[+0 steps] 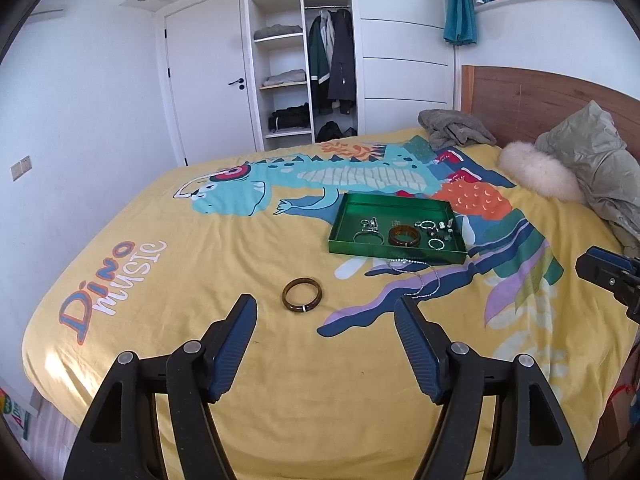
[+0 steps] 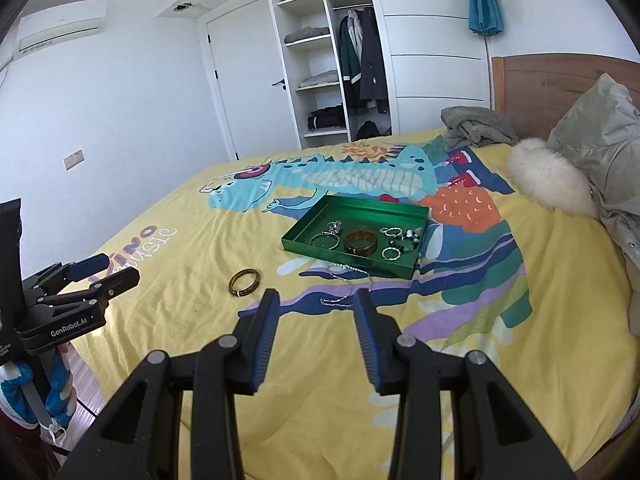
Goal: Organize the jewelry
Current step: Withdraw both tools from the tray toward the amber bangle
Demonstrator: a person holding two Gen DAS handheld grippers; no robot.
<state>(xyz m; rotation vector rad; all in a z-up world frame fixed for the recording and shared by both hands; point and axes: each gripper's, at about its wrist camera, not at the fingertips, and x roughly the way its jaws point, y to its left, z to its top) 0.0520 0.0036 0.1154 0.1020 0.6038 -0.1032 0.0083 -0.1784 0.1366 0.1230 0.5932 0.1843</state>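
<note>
The dark bangle [image 1: 303, 295] lies flat on the yellow bedspread [image 1: 208, 264], just ahead of the left gripper [image 1: 326, 312] and between the lines of its two fingers, slightly toward the left finger. The fingers stand wide apart and grip nothing; bare bedspread surrounds the bangle on all sides.

The silver chain [image 2: 344, 284] lies loose on the bedspread directly ahead of the right gripper [image 2: 316, 304], its near end level with the fingertips and between them. These fingers are also spread, less widely, and hold nothing. The chain's far end reaches up to the near wall of the green tray [image 2: 344, 258].

The tray sits beyond both grippers, ahead and to the right of the left fingers. Inside it, an amber bangle [image 1: 405, 236] lies near the centre, with a thin silver bangle [image 1: 368, 237] to its left and small rings [image 1: 436, 244] to its right. The far half of the tray floor is bare.

A grey garment [image 1: 454, 128] and a fur-trimmed jacket [image 1: 592, 168] lie far ahead and to the right, against the wooden headboard [image 1: 532, 96].
</note>
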